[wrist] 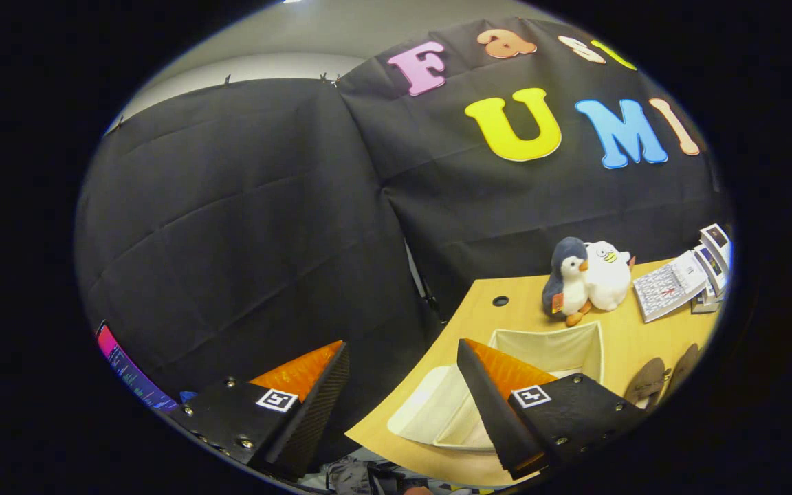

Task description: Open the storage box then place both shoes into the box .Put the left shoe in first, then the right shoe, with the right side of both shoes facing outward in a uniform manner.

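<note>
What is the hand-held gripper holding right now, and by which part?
Nothing: the hand-held gripper is open, its fingers apart and empty, near the cream fabric storage box.

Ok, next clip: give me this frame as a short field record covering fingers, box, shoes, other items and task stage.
fingers: gripper open, nothing between the fingers, held off the table's near edge
box: storage box on the wooden table, already open, flap folded toward the gripper, inside looks empty
shoes: two brown shoes on the table beside the box, beyond the right finger
other items: two plush toys behind the box; booklet beside them
task stage: box open, no shoe in yet
</note>
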Action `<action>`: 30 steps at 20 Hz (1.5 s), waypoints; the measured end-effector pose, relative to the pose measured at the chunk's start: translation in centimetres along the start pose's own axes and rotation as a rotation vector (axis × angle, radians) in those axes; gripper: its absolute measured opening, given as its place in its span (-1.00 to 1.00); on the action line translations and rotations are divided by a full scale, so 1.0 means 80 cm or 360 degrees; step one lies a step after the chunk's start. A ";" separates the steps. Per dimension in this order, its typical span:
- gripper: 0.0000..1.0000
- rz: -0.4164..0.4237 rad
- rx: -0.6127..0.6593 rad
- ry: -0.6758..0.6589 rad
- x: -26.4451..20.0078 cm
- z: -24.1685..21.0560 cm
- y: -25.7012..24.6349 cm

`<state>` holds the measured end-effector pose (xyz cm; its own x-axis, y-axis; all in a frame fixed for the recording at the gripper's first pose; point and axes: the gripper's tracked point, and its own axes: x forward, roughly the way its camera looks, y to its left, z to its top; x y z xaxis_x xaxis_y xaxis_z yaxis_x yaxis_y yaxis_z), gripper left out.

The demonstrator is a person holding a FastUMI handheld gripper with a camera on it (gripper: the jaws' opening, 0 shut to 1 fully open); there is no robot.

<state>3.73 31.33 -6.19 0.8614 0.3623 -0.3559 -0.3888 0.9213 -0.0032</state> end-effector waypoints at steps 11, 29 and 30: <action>0.95 -0.0430 -0.0178 -0.0143 -0.087 0.034 -0.183; 0.96 -0.0814 -0.0127 0.0080 -0.154 -0.088 -0.457; 0.95 -0.0816 -0.0123 0.0113 -0.152 -0.098 -0.464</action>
<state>5.09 -8.40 -9.08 0.9242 -0.1453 -0.3531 0.0517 0.9638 -0.2614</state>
